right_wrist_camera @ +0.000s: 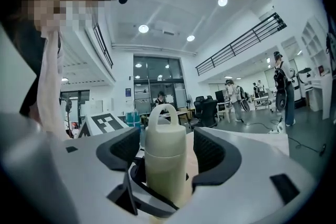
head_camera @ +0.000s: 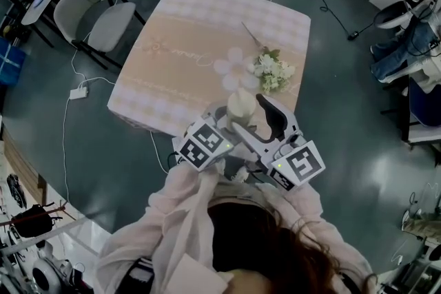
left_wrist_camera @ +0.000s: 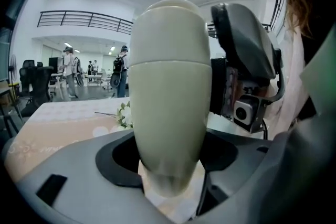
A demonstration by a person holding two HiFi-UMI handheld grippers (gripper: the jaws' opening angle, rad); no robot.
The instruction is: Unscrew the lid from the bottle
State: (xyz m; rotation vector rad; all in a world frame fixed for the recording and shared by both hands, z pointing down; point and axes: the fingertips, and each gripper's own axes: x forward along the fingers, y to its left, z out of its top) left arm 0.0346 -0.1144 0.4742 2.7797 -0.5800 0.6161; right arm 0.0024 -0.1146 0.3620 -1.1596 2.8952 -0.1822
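A cream bottle (head_camera: 241, 105) with a domed lid is held up over the table's near edge, between my two grippers. In the left gripper view its body (left_wrist_camera: 169, 113) fills the gap between the dark pads, and my left gripper (left_wrist_camera: 170, 162) is shut on it. In the right gripper view the lid (right_wrist_camera: 165, 134), with its loop handle on top, stands between the jaws of my right gripper (right_wrist_camera: 167, 165), with a narrow gap on each side; that gripper is open. In the head view the left gripper (head_camera: 231, 126) comes from the lower left and the right gripper (head_camera: 253, 117) from the lower right.
The table (head_camera: 179, 51) wears a pink checked cloth, and a bunch of white flowers (head_camera: 274, 71) lies on its right side. Grey chairs (head_camera: 96, 17) stand to the left. Cables and a power strip (head_camera: 78, 92) lie on the floor.
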